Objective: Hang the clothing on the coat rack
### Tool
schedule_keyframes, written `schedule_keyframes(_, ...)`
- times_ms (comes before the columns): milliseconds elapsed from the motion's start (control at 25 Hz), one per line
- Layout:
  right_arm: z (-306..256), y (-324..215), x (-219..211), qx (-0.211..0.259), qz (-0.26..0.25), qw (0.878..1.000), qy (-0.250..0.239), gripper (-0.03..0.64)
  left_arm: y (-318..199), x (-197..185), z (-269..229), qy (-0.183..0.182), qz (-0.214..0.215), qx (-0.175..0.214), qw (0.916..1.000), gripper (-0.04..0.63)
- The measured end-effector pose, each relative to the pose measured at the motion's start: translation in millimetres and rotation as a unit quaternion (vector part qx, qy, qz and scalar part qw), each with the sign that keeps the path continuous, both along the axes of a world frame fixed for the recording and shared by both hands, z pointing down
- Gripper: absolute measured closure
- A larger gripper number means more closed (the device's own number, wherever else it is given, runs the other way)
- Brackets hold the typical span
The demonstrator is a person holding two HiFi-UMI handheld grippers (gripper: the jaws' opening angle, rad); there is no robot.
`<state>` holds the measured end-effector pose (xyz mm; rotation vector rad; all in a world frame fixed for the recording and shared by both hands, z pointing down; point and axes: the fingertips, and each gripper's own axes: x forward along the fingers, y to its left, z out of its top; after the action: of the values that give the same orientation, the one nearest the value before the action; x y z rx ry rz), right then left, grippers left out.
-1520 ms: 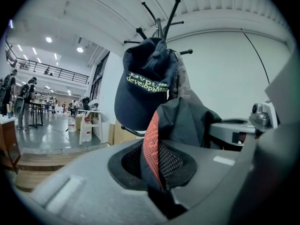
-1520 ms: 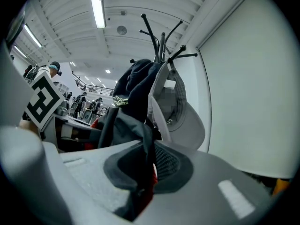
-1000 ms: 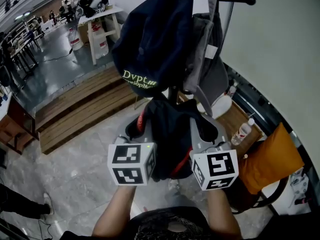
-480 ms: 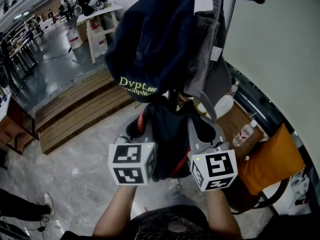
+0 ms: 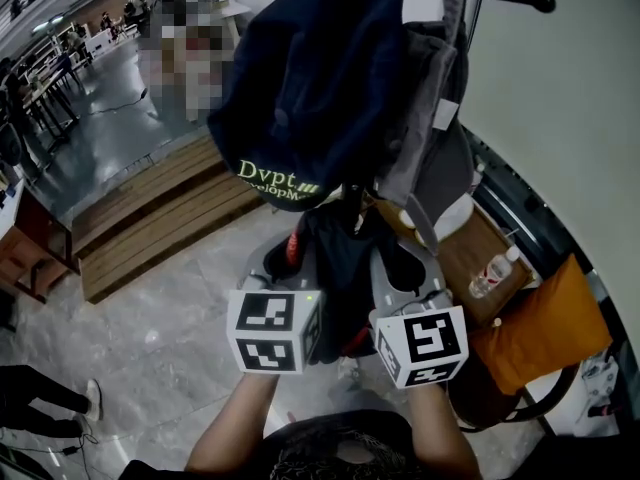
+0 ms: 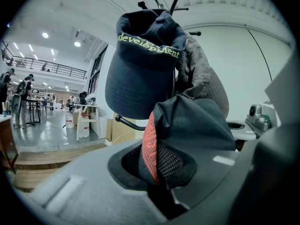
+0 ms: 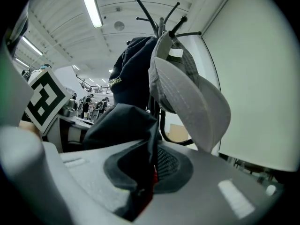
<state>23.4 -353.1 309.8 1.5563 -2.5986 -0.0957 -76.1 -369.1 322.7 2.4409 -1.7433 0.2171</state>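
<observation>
From the head view, the left gripper (image 5: 284,266) and right gripper (image 5: 400,268) both hold a dark garment (image 5: 342,258) just below the hung items, in front of the coat rack (image 5: 349,204) pole. A navy cap (image 5: 310,88) with pale green lettering and a grey cap (image 5: 432,118) hang from the rack's upper arms. Only this view shows the surroundings. A grey stone floor (image 5: 170,328) lies under the rack and a low wooden platform (image 5: 150,223) to its left. To its right are an orange cushion (image 5: 540,318) and a water bottle (image 5: 492,274).

The left gripper view shows its jaws closed on a fold of the garment, with a red edge and black mesh lining. It may be a cap, though the bunching hides its shape. The navy cap hangs just above.

The right gripper view shows those jaws also pinched on the dark cloth, a sliver of red low in the fold. The grey cap's brim is just above.
</observation>
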Motion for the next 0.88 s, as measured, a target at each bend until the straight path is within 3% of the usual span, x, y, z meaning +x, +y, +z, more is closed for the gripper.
schedule_keyframes(880, 31, 3, -8, -0.030, -0.018, 0.999, -0.012, 0.591, 6, 12, 34, 0.008, 0.000, -0.028, 0.9996, 0.565)
